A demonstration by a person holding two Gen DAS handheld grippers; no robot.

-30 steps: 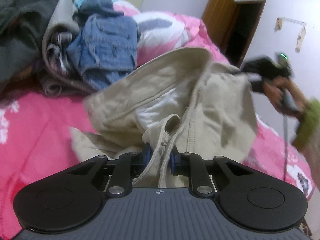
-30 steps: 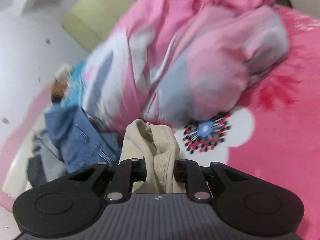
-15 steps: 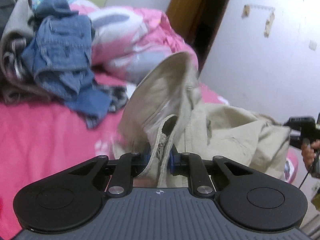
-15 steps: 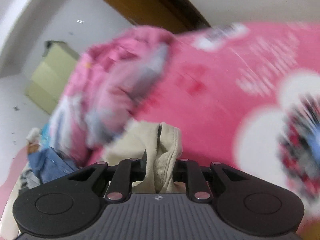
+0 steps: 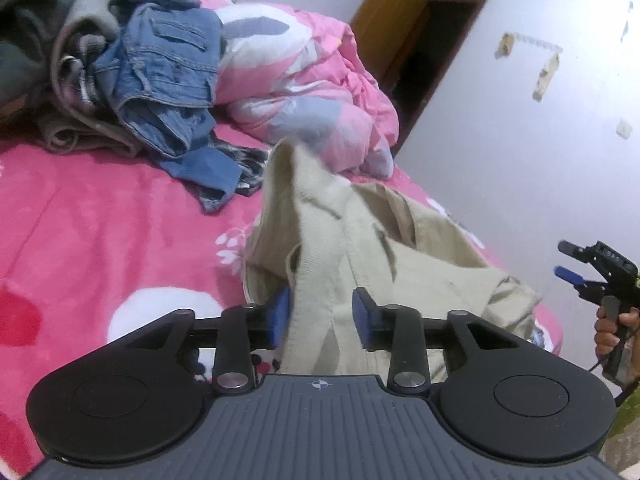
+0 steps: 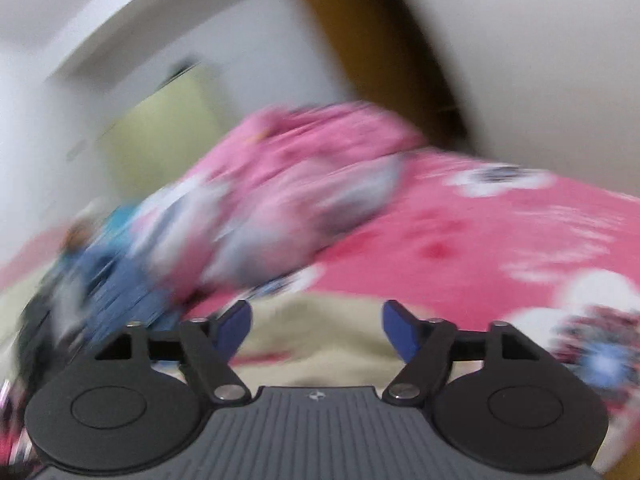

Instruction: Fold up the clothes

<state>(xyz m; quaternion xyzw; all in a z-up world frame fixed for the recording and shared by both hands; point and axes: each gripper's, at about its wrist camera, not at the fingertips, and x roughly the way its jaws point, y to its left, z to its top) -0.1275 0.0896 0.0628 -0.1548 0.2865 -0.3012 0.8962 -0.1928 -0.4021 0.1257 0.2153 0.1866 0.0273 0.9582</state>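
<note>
both grippers, clamped on the beige garment [image 5: 360,248] a second ago, are opening, the left gripper [image 5: 320,312] around slack cloth, the right gripper [image 5: 568,260] clear, dropping it onto the pink bed [image 5: 100,220] for folding.

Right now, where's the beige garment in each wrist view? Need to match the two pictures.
Left wrist: beige garment fills the lower centre, draped on the bed, one fold between the left tongs, whose jaws are opening.
Right wrist: blurred beige patch at bottom centre, between and beyond the opening right tongs, pads clear of it.
Shared landmark: the bunched pink quilt, above the garment in both.
</note>
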